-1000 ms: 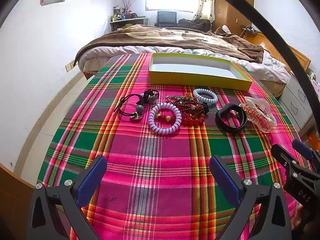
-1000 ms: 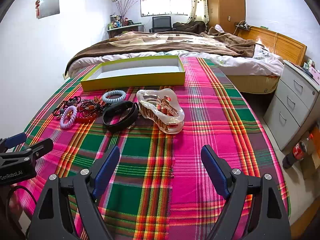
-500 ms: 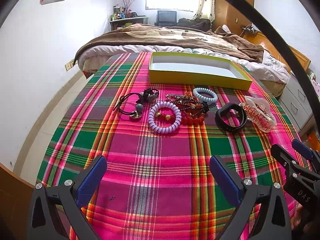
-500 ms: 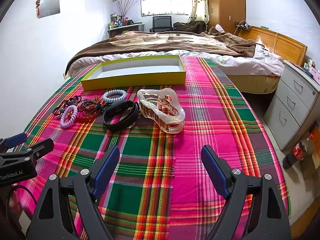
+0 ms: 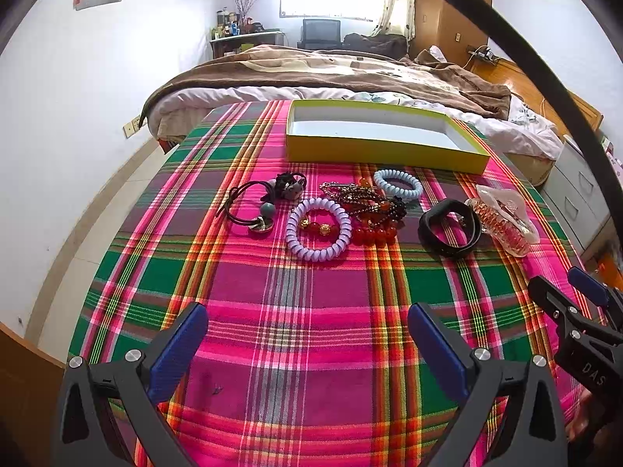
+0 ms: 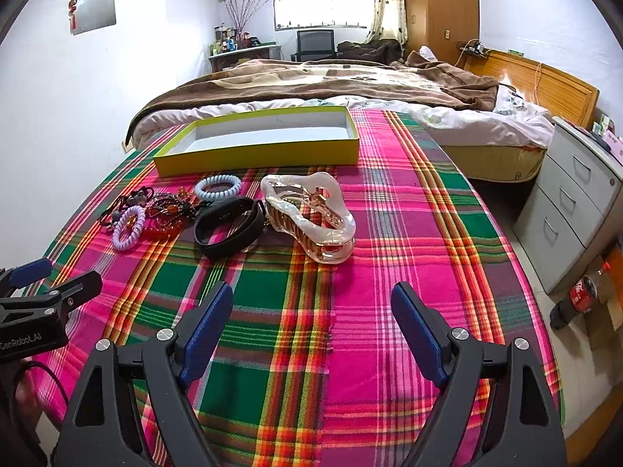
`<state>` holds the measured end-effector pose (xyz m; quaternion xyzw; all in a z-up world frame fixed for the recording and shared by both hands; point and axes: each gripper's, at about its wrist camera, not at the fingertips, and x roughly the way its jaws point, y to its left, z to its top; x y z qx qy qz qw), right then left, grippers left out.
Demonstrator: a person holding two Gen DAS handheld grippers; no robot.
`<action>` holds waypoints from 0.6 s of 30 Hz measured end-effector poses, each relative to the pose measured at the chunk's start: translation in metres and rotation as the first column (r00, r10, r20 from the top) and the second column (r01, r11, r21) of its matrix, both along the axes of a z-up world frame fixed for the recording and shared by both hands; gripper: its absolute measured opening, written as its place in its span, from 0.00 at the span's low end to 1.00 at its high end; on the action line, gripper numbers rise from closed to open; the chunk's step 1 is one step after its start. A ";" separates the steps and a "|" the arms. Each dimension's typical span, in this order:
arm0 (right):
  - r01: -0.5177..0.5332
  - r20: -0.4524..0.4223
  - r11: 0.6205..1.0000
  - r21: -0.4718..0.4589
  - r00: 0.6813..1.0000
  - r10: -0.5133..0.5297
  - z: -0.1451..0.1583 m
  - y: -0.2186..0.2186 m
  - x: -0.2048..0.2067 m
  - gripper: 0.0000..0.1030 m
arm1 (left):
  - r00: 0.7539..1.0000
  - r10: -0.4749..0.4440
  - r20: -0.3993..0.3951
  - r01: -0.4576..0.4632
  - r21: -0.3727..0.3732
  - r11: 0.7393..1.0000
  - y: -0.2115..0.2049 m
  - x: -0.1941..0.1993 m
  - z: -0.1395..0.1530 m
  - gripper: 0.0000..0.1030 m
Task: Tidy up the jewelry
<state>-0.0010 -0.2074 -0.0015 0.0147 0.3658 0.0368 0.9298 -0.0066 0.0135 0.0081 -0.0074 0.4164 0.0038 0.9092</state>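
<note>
both grippers, left [image 5: 307, 334] and right [image 6: 311, 319], hang spread wide and empty over the plaid cloth [image 6: 389, 233]. jewelry pile [image 5: 362, 210] sits just short of the yellow box [image 5: 381, 151]. risk: tangled beads dragging neighbours along on a lift.

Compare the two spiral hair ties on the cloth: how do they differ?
The lilac spiral tie lies nearer the grippers; the pale blue spiral tie lies nearer the yellow box. The lilac one rings small gold beads; the blue one's middle shows bare cloth. Both lie flat.
</note>
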 end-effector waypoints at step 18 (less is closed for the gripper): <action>-0.165 -0.056 0.986 0.009 0.985 0.165 -0.002 -0.015 0.076 0.81 | 1.000 0.003 -0.026 -0.005 -0.063 0.998 0.049 0.042 0.003 1.00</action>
